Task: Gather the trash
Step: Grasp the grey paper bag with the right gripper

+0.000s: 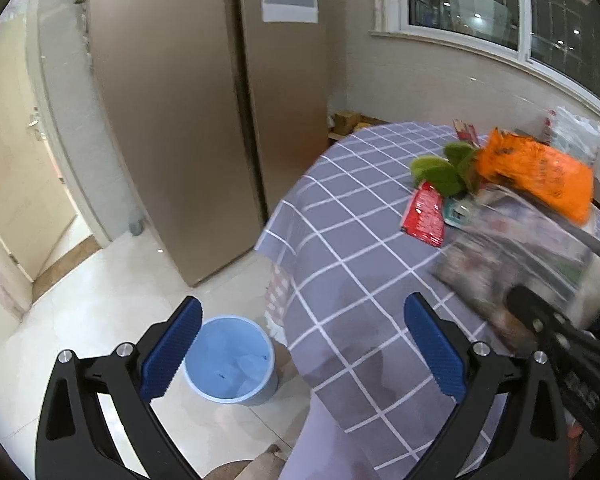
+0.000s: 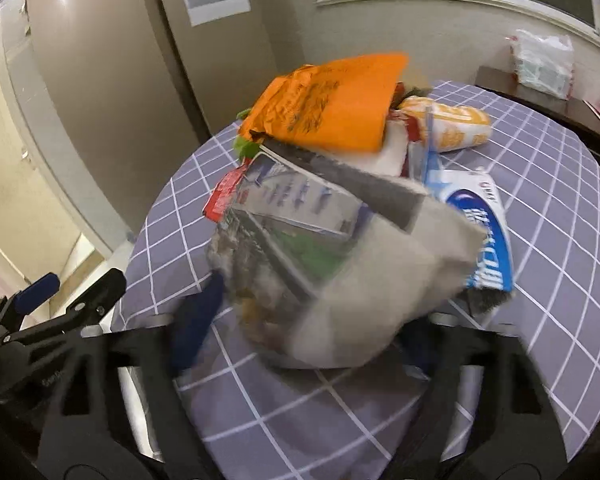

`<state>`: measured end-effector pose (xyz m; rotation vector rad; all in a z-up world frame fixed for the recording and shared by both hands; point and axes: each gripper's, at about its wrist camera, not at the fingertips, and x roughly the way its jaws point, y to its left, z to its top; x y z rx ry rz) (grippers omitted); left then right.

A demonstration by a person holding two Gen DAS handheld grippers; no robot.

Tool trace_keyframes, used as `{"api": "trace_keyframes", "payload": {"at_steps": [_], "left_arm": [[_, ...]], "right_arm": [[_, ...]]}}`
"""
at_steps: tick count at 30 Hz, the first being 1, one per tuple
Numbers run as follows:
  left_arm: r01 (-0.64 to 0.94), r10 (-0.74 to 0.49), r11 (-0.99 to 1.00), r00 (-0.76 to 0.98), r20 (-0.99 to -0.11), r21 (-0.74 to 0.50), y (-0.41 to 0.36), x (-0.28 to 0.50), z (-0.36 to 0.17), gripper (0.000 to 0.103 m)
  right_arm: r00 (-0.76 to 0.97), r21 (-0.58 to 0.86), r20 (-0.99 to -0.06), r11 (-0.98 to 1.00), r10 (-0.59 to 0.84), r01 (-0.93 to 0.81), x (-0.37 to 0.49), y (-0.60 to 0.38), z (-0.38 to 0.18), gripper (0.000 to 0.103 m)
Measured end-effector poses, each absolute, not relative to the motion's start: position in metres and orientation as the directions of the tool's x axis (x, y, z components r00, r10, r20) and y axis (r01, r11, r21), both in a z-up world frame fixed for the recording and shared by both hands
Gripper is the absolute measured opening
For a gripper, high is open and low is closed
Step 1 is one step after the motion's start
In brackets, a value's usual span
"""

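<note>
1. Right gripper (image 2: 300, 320), lower centre of its view: jaws pinching a crumpled grey printed paper wrapper (image 2: 332, 264), evidently to lift it clear of the litter heap.
2. Left gripper (image 1: 300, 356): jaws spread, empty, above the round pale-blue plastic bin (image 1: 230, 360) on the floor, lower centre.
3. Remaining litter, including an orange plastic bag (image 2: 332, 104), lies on the grey checked tablecloth (image 2: 560, 216).

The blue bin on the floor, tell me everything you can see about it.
The blue bin is a round, pale blue bucket that looks like plastic, standing upright and open on the light floor tiles. It sits beside the draped edge of the checked tablecloth, lower than the tabletop. Inside show only pale shapes, perhaps a liner or scraps. The left claw is above it, open; nothing touches it.
</note>
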<state>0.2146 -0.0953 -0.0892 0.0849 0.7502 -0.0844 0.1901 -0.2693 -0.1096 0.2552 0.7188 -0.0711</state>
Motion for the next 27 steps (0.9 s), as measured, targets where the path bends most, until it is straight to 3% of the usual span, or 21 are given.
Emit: {"api": "trace_keyframes", "payload": {"at_steps": [10,27], "left_arm": [[0.123,-0.070,0.992,0.748,-0.660,0.034,-0.091,0.202,-0.077,0.099],[0.036,-0.057,0.998,0.818,-0.573,-0.049,-0.048,0.174,-0.038,0.099]], "right_arm": [[0.783,0.259,-0.607,0.965,0.135,0.034,0.174,-0.251,-0.090,0.031],[0.840,0.276,-0.493,0.956,0.227,-0.097,0.134,-0.242,-0.040,0.024]]}}
